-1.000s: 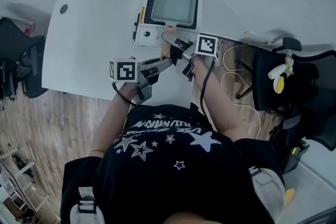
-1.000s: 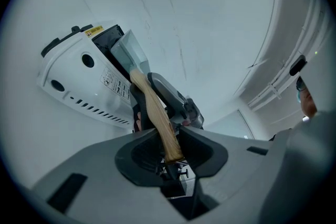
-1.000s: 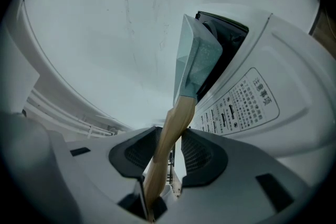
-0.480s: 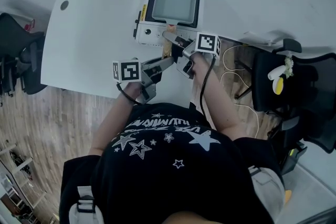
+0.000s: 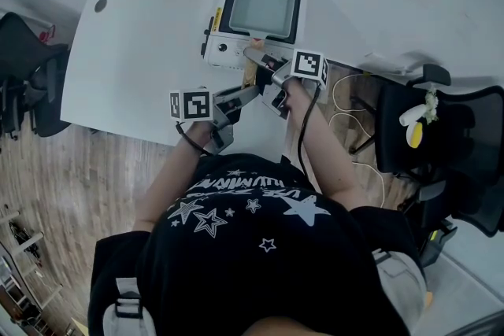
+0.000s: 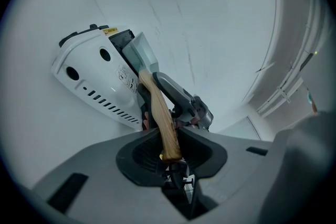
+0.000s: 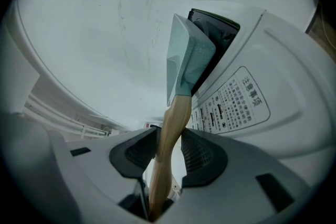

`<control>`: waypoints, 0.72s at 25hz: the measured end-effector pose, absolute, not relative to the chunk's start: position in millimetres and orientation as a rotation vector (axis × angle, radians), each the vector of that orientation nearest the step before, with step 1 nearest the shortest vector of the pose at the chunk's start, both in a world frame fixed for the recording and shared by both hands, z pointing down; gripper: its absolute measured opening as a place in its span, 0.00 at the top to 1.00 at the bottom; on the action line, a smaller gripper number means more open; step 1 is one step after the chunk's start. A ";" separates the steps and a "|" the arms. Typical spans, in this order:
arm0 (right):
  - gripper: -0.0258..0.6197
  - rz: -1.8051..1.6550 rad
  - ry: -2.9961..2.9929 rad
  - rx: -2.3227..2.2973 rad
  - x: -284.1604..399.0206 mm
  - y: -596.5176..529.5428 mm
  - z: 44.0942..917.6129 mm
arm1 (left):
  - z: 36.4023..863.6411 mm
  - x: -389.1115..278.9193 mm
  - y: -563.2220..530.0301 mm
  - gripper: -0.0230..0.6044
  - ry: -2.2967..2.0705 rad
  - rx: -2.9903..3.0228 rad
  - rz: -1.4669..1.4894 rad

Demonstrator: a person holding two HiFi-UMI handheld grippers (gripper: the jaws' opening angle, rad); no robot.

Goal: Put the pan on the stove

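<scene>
Our square pan lies over the stove, far right on the table. Left gripper and right gripper both clench its wooden handle. We should seat it flat and centred before loosening.

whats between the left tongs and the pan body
The wooden handle, with the right tongs clamped on it partway along; the left gripper view shows it.

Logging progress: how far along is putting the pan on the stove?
Done: the pan sits over the stove. In hand: the left gripper and right gripper both clamp its wooden handle. Remaining: confirm it rests flat, then release.
</scene>
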State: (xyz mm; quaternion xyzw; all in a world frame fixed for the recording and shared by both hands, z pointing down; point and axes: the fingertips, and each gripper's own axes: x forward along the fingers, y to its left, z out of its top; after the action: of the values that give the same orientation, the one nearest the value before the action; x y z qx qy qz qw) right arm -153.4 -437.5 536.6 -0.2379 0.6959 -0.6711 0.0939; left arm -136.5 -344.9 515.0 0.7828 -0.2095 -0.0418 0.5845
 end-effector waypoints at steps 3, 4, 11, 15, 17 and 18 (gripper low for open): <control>0.73 -1.990 2.048 -0.686 -153.4 -436.2 534.8 | 515.6 -136.5 -344.2 0.80 -0.499 1.834 -0.092; 0.72 -1.994 2.046 -0.678 -153.6 -435.0 534.4 | 515.4 -136.9 -343.6 0.80 -0.505 1.846 -0.086; 0.69 -1.990 2.036 -0.626 -143.7 -424.6 528.1 | 511.7 -137.4 -343.4 0.78 -0.555 1.882 -0.113; 0.66 -1.994 2.085 -0.619 -137.0 -414.7 528.2 | 510.2 -134.2 -341.0 0.72 -0.591 1.894 -0.123; 0.65 -2.004 2.091 -0.608 -134.1 -410.7 528.8 | 510.1 -135.5 -341.8 0.69 -0.629 1.901 -0.133; 0.65 -2.006 2.096 -0.603 -132.7 -408.6 528.1 | 509.8 -136.3 -342.2 0.67 -0.651 1.902 -0.142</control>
State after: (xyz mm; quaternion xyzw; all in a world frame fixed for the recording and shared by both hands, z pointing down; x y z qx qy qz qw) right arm -132.7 -408.6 528.1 -0.2025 0.7045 -0.6744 0.0891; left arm -136.3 -342.2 509.8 0.7980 -0.2730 -0.0595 0.5339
